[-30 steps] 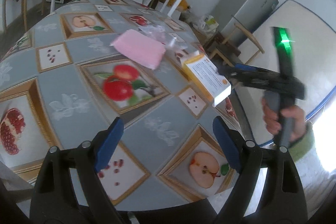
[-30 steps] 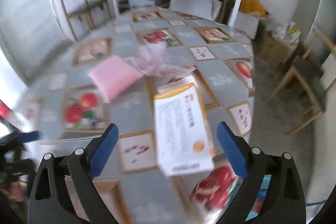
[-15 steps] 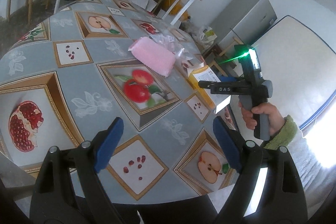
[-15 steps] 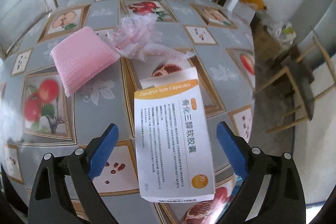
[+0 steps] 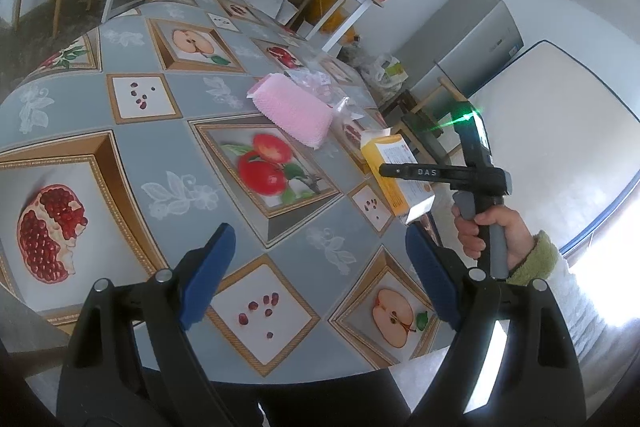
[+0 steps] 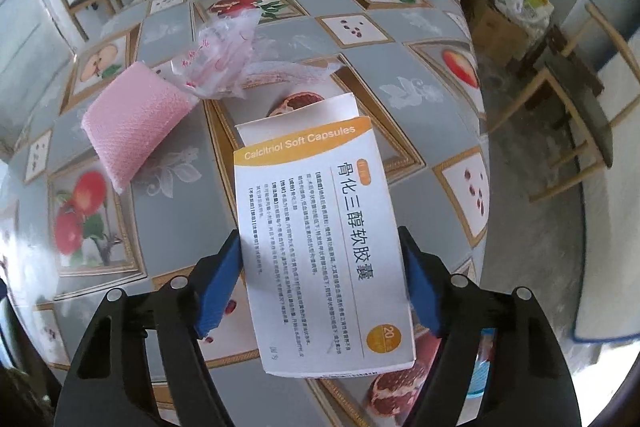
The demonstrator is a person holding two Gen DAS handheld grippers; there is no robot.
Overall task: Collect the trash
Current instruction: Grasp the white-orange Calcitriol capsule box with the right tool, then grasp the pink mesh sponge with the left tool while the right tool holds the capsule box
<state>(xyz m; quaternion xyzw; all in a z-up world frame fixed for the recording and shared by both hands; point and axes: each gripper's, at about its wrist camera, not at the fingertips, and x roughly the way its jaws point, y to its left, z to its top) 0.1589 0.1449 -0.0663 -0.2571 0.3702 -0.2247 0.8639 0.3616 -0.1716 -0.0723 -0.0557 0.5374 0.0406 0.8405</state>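
right tool point(image 6: 320, 279): jaws have just been closing around the box point(image 6: 320, 247); blue pads point(image 6: 420, 287) sit at both long sides, look to be touching or nearly so (can't tell if it's a firm pinch yet).
left tool point(image 5: 316, 275): wide, nothing between the pads, hovering over the near tabletop point(image 5: 168, 131).
box: white-orange capsule carton, flat on the tabletop near its right edge, top flap open at the far end.
sponge point(image 6: 132, 123): pink, beyond and left of the box, apart from it.
wrapper point(image 6: 224, 59): clear crinkled plastic with pink print, just past the sponge, touching its far corner.
step: grasping the first trash item, the box.
next: finish the squeeze, check the box doesn't slip, lift it clear; the light carton may buckle. No bin in view, so the drop spot is unknown.
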